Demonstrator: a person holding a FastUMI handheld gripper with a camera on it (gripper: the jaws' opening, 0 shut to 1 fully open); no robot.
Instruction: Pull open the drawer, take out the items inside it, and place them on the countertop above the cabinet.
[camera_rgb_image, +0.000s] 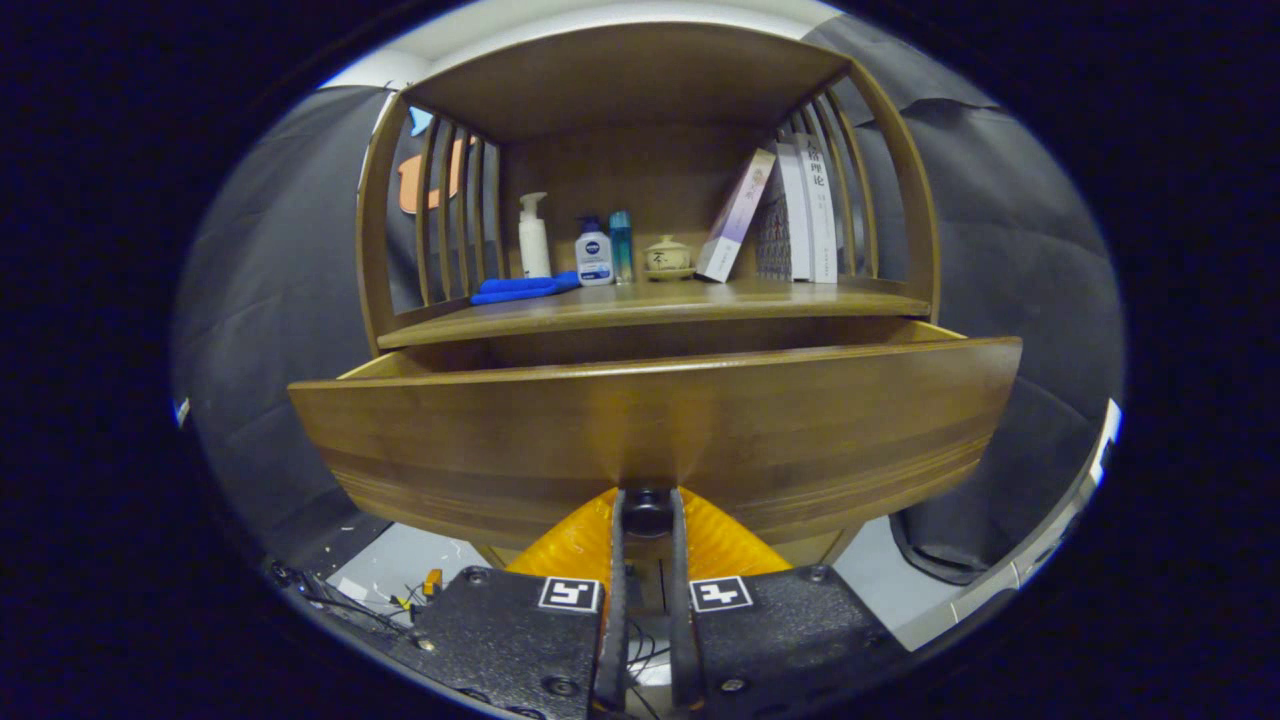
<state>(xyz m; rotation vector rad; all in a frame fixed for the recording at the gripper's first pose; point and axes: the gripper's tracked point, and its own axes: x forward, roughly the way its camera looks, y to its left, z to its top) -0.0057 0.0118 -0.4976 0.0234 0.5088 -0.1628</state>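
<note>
- My gripper (648, 512) was clenched on the dark knob (648, 508) at the drawer (650, 430) front's lower middle.
- The drawer stood pulled out below the countertop (650, 305); opening looked done.
- Its contents were hidden behind the front, so taking out and placing seemed left.

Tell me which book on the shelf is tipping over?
The leftmost book, nearest the little lidded pot. It leans sideways against the others, which stand upright. The tool grips the drawer knob.
</note>
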